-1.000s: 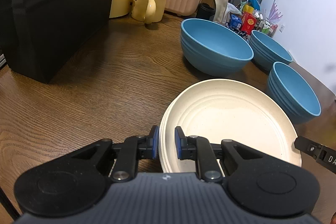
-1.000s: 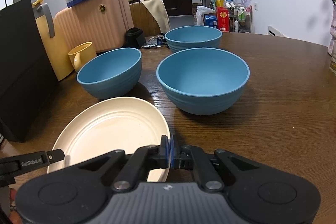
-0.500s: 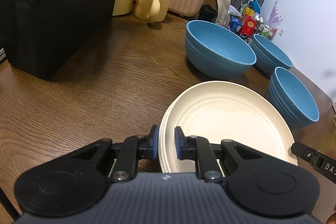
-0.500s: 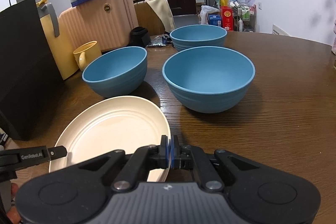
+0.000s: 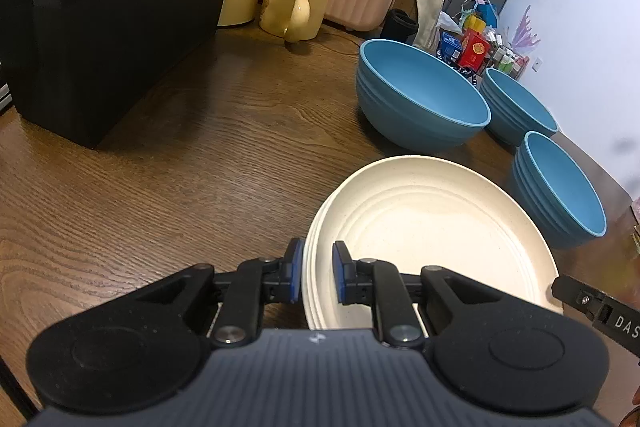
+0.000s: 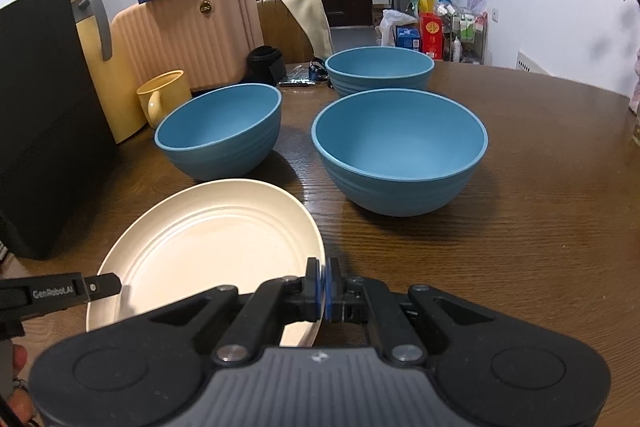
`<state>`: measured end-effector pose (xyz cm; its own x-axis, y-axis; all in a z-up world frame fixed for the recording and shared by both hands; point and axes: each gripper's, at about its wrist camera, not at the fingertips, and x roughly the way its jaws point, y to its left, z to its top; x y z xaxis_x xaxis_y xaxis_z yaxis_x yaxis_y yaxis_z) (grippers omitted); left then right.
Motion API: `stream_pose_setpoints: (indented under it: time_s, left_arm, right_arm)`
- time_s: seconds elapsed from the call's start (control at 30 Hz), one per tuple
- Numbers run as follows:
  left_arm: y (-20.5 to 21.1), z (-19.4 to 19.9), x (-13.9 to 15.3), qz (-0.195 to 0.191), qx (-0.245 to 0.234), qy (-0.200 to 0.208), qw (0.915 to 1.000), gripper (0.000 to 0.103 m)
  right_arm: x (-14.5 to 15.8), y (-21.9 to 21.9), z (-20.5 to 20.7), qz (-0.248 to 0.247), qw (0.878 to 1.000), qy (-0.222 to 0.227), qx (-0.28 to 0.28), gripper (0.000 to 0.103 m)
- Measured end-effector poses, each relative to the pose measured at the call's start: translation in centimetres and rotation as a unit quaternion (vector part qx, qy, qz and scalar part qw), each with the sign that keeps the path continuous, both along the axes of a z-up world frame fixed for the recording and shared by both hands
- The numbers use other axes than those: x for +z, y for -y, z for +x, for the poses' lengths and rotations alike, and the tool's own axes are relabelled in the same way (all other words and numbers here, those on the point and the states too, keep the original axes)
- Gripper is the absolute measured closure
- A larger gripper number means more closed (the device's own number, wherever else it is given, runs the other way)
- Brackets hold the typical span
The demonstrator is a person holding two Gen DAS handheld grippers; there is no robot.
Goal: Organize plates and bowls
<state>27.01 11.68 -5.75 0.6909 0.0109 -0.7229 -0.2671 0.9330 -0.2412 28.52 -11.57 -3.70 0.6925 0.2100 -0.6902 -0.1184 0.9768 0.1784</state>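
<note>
A: Left gripper, state?
B: Pitched forward and down. Jaws narrow but not together; the blue pads sit either side of the near-left rim of the stack of cream plates, pressing on it.
A: Right gripper?
B: Same downward pitch. Blue pads flat against each other, nothing seen between them. Its left finger lies just beside the stack's right rim; contact can't be judged.
A: Hands?
B: Only fingertips at the lower left edge of the right wrist view, behind the left gripper's finger.
</note>
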Motion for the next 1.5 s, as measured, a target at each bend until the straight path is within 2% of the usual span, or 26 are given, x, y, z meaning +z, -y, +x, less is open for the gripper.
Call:
stream_pose_setpoints:
  time_s: [0.27,0.53,0.93,1.03,1.07,1.1,1.13,1.2,1.23,1.3,1.37,1.5]
  left_arm:
    - [-0.1,0.1,-0.1,0.002,0.0,0.0,1.0,0.086]
    - [-0.2,0.0,0.0,-0.001,-0.001,-0.001,1.0,0.086]
    - [-0.6,-0.1,0.2,-0.009,0.002,-0.003,1.0,0.086]
    - [-0.8,-0.3,0.7,0.004,0.009,0.005,0.9999,0.084]
    - [-0.9,-0.4,0.9,0.006,0.01,0.008,0.9999,0.08]
    - [-1.0,-0.5,1.1,0.007,0.011,0.012,0.9998,0.072]
    - [-1.1,-0.6,1.3,0.01,0.012,0.016,0.9997,0.066]
    - [-1.0,-0.9,1.9,0.024,0.018,0.024,0.9993,0.043]
    - [-1.0,-1.0,2.2,0.028,0.019,0.028,0.999,0.037]
    - [-0.9,-1.3,2.6,0.035,0.021,0.034,0.9986,0.009]
    - [-0.8,-1.6,3.2,0.043,0.023,0.045,0.9978,0.0]
    - [-0.6,-2.0,4.2,0.049,0.014,0.055,0.9972,0.0]
  right_arm:
    - [-0.1,0.2,0.0,0.007,1.0,0.0,0.004,0.101]
    - [-0.2,-0.5,0.0,-0.011,1.0,0.002,0.005,0.101]
    - [-0.1,-0.3,0.2,0.001,1.0,-0.004,0.004,0.1]
    - [0.2,-0.1,-0.1,0.0,1.0,0.004,0.004,0.091]
    - [0.5,-0.1,-0.2,0.0,1.0,0.009,0.004,0.081]
    - [0.7,0.0,-0.2,0.0,1.0,0.013,0.005,0.068]
    - [0.9,0.0,-0.3,0.0,1.0,0.018,0.004,0.061]
    - [1.2,0.1,-0.6,-0.001,1.0,0.029,0.001,0.037]
    - [1.4,0.1,-0.6,0.0,0.999,0.032,0.002,0.031]
    - [1.6,0.2,-0.7,0.003,0.999,0.038,0.002,0.01]
    - [1.9,0.4,-0.7,0.004,0.999,0.041,0.003,0.007]
    - [2.4,0.6,-0.7,0.005,0.999,0.04,0.003,0.006]
